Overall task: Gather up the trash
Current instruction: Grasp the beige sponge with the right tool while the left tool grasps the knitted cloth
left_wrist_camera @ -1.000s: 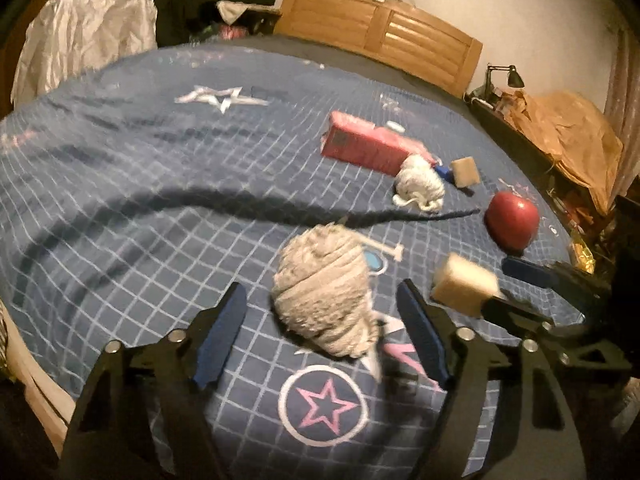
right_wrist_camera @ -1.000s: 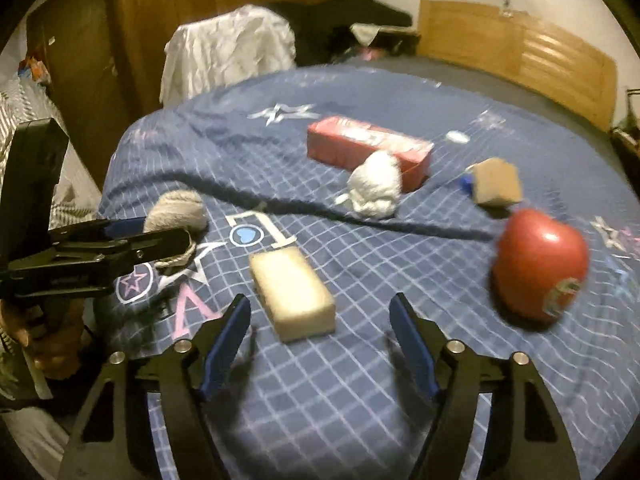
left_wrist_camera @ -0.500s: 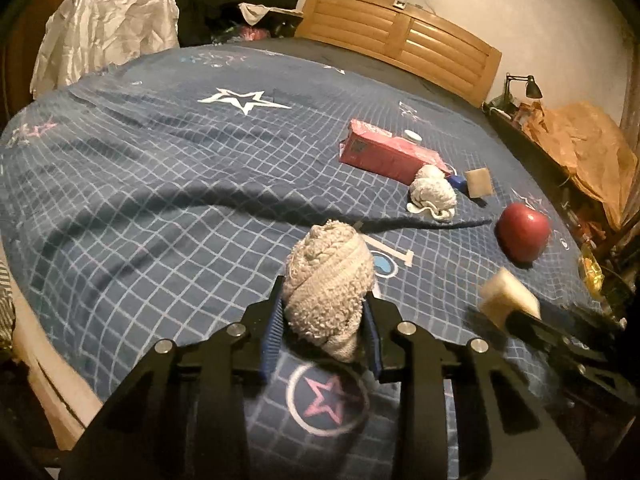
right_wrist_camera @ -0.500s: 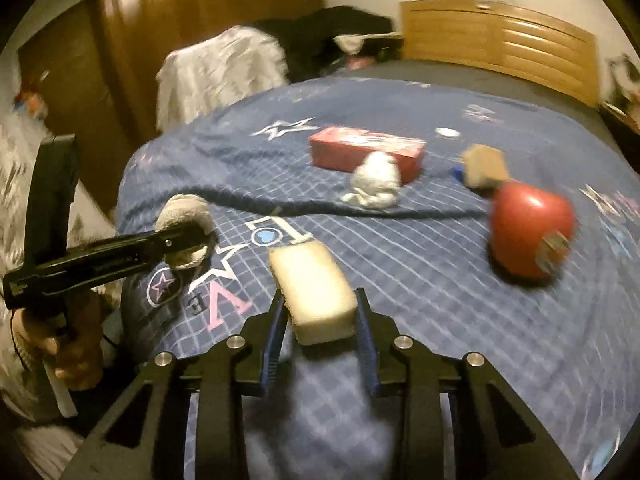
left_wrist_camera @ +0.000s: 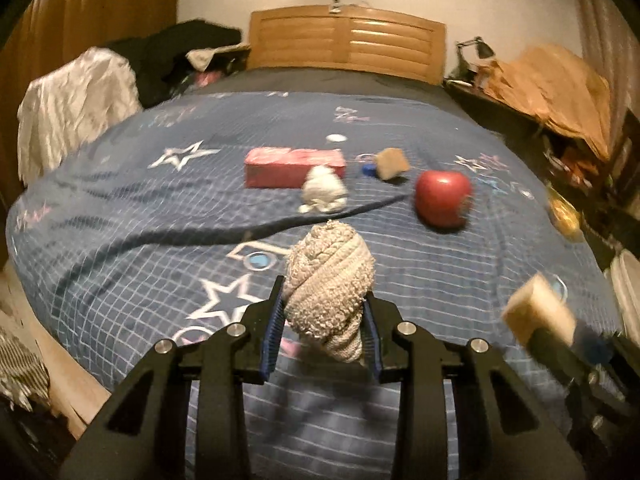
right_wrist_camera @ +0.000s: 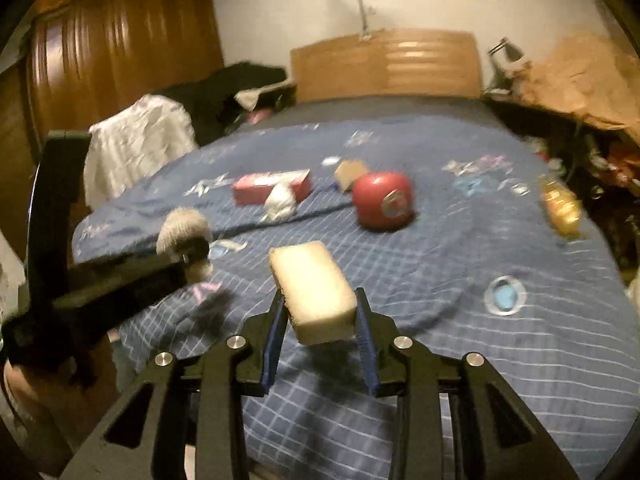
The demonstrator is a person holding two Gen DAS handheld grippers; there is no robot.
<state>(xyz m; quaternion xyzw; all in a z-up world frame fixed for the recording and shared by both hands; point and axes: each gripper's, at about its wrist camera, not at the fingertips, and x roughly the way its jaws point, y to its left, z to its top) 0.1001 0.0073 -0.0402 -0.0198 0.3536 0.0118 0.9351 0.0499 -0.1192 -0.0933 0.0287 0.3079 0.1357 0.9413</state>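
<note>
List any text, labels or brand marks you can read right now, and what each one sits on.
Nothing is legible in either view.
Pink box: pale print along its top, too blurred to read.
Red apple: round sticker, blurred.
Blue bedspread: letter-like prints and stars, no readable word.
Rolled sock and sponge, each gripped: no markings.

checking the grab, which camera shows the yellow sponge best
The right wrist view: the yellow sponge sits centred and large, pinched in the right gripper. The left wrist view shows it only small and blurred at its right edge.
</note>
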